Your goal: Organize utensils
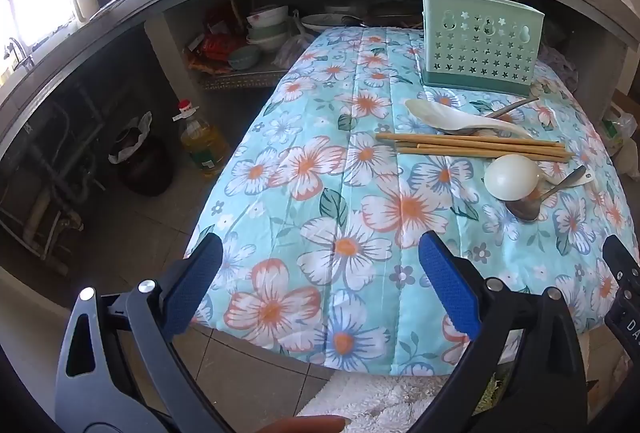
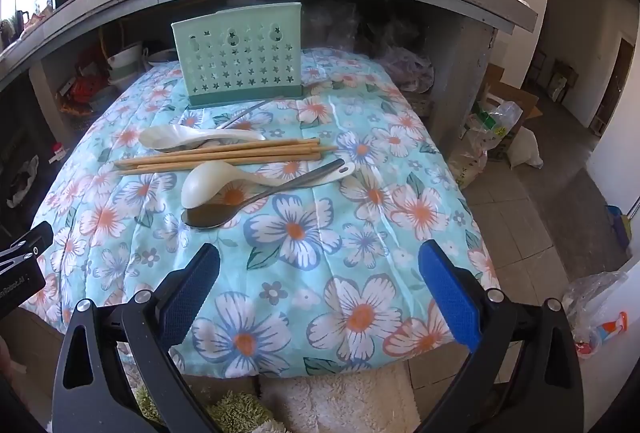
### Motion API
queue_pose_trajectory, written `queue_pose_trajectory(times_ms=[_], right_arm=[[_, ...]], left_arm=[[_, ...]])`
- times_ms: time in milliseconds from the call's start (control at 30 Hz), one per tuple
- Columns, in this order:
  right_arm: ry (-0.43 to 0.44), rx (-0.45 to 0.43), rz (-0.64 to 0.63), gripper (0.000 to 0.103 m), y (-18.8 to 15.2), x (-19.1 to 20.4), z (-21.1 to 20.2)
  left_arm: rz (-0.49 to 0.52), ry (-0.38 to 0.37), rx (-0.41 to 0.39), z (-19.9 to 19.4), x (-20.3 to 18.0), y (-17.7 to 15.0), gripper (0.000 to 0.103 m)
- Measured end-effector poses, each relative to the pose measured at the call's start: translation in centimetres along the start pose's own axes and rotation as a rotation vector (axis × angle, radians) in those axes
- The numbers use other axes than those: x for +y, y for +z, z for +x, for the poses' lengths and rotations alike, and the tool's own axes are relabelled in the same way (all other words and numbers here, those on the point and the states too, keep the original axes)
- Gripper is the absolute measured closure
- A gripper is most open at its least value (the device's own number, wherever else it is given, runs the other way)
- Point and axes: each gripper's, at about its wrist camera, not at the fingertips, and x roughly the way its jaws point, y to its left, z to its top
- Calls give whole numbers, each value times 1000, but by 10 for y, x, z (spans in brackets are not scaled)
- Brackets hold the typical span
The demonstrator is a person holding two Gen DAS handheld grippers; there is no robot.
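A mint green perforated utensil holder [image 1: 482,45] [image 2: 240,61] stands upright at the far side of the flowered tablecloth [image 1: 320,193] [image 2: 320,233]. In front of it lie a white spoon [image 1: 452,115] [image 2: 176,135] over a metal utensil, several wooden chopsticks [image 1: 476,147] [image 2: 224,155], a second white spoon [image 1: 512,177] [image 2: 208,183] and a metal spoon [image 1: 530,207] [image 2: 210,217]. My left gripper [image 1: 320,253] hovers open over the cloth's near left part with nothing between its fingers. My right gripper [image 2: 320,257] is open over the near edge, also with nothing in it.
A concrete counter with pots and bottles runs behind the table. Bowls [image 1: 266,29] sit on the shelf under it. An oil bottle [image 1: 202,141] and a dark pot [image 1: 140,161] stand on the floor at the left. Bags and a box [image 2: 500,129] lie at the right. A shaggy rug [image 2: 340,401] lies below.
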Motion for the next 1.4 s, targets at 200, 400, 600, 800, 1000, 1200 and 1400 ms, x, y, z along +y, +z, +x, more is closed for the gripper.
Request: queue_pose_trajectory(times_ms=[200,400,600,800,1000,1200,1400], right_arm=[[0,-2,0,6,0,0,-1],[1,-3,0,6,1,0,-1],[3,-4,2,6,1,0,-2],[2,-6,2,6,1,0,-2],[2,-7,1,6,1,0,-2],[3,-9,2,6,2,0,-3],[3,-9,1,6,1,0,-3]], left_arm=[[-2,-6,5,0,0,0,9],[3,-12,0,3,2,-3,9],[-1,-11,7,1,2,-2,9],[-6,-9,9,1,1,1,9],[-7,-10,9,0,2,2,9],[-7,-9,9,0,2,2,9],[-8,-9,10,0,2,2,9]])
